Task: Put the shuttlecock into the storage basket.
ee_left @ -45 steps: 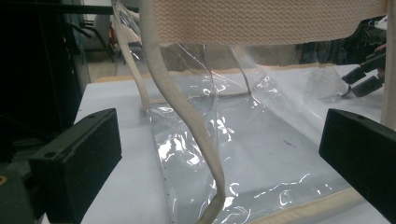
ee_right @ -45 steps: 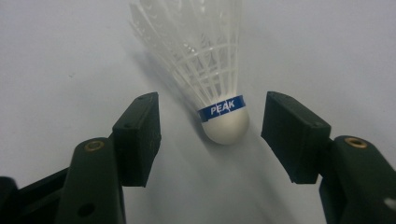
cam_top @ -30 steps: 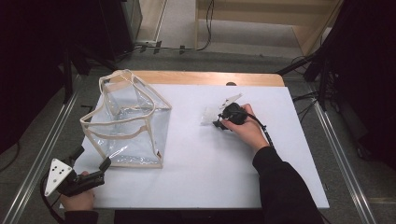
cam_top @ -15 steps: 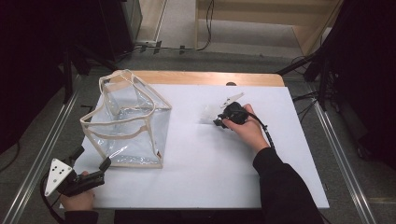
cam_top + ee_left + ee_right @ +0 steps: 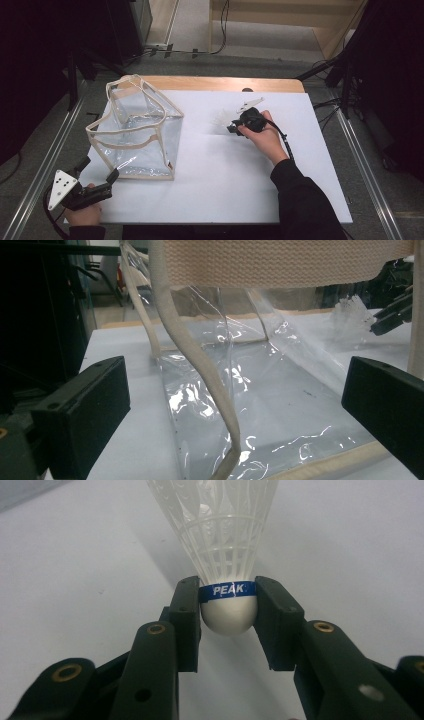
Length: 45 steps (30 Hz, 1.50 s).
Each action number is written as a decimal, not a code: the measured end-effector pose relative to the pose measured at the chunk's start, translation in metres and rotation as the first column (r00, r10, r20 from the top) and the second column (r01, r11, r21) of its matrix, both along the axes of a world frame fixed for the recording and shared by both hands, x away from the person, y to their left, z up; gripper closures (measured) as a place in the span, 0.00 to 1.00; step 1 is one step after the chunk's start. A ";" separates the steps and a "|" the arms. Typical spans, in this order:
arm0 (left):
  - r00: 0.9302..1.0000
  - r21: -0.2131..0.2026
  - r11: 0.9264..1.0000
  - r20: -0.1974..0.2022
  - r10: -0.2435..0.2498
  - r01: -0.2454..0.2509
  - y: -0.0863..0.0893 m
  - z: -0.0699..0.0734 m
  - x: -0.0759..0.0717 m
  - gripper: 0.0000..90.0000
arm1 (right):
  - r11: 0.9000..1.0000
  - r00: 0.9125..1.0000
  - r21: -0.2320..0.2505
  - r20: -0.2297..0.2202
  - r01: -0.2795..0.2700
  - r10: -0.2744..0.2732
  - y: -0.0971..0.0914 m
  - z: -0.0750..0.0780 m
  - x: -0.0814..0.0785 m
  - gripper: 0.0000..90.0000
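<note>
White cork, pinched at the blue band, is what the right gripper (image 5: 227, 607) has between its pads: the shuttlecock (image 5: 220, 540) is grasped by its rounded nose, the jaws having just been closing onto it, with the skirt fanning away from the camera. To do the lift well, I would keep the pads on the firm cork and band, not on the thin plastic vanes, and raise it straight off the tabletop (image 5: 225, 175) before swinging it toward the bag, so the skirt does not drag. The shuttlecock looks clean and white, its skirt a ribbed lattice, the band printed "PEAK". From above it lies at about 1 o'clock from the tabletop's middle. The left gripper (image 5: 97, 176) waits released at 8 o'clock, jaws wide, just short of the clear bag (image 5: 137, 135). That bag stands at 10 o'clock, its cream-trimmed mouth open upward and well apart from the shuttlecock.
</note>
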<state>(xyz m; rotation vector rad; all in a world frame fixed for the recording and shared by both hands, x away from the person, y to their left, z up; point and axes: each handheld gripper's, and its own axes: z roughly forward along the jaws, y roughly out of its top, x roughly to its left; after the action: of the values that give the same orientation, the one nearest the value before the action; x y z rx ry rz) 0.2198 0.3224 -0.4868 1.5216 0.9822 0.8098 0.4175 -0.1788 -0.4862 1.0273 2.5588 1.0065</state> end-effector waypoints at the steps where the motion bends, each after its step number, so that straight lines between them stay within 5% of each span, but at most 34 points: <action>1: 1.000 0.000 1.000 0.000 0.000 0.000 0.000 0.000 0.000 0.00 | 1.000 1.000 0.003 0.000 0.002 -0.002 0.000 0.000 0.000 0.69; 20: 1.000 0.009 1.000 -0.002 0.002 -0.002 -0.001 0.000 0.000 0.00 | 0.999 1.000 0.043 0.015 0.023 -0.024 -0.002 0.008 -0.008 0.69; 45: 1.000 0.010 1.000 -0.002 0.000 0.001 -0.001 0.000 0.000 0.00 | 0.995 0.999 0.102 0.040 -0.001 -0.003 0.018 0.024 -0.022 0.69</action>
<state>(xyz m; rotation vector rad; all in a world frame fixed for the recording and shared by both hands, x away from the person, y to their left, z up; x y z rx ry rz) 0.2196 0.3214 -0.4867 1.5312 0.9807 0.8138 0.3950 -0.1603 -0.4622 1.0224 2.4980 1.1568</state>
